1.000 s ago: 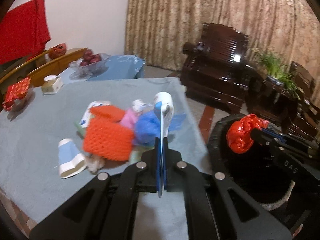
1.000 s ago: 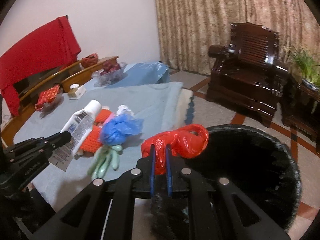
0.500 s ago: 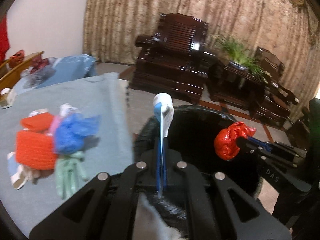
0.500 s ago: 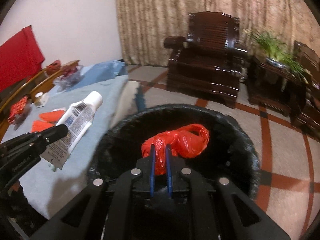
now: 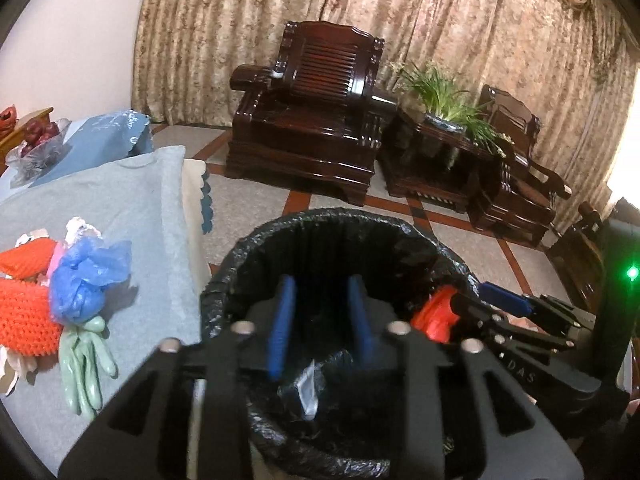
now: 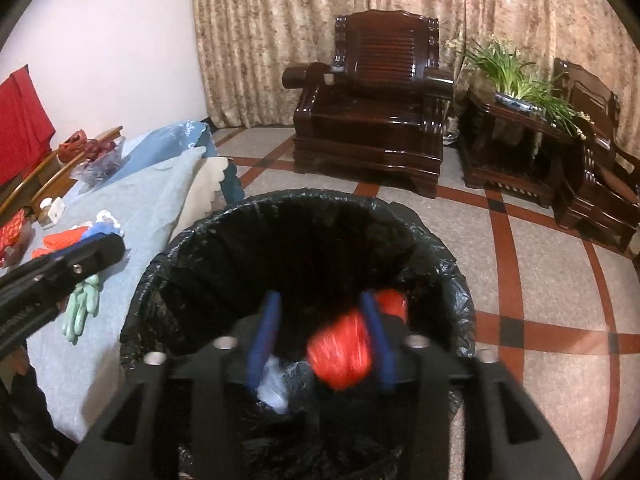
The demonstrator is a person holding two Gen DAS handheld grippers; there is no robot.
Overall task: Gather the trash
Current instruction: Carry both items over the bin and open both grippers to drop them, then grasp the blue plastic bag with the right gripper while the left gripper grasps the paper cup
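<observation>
Both grippers have just been opening over the black-lined bin. The left gripper stands open and empty. The red bag is loose between the parted jaws of the right gripper

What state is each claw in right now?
Left claw: open, empty, jaws just opened.
Right claw: open, jaws just opened, crumpled red plastic bag dropping free.
</observation>
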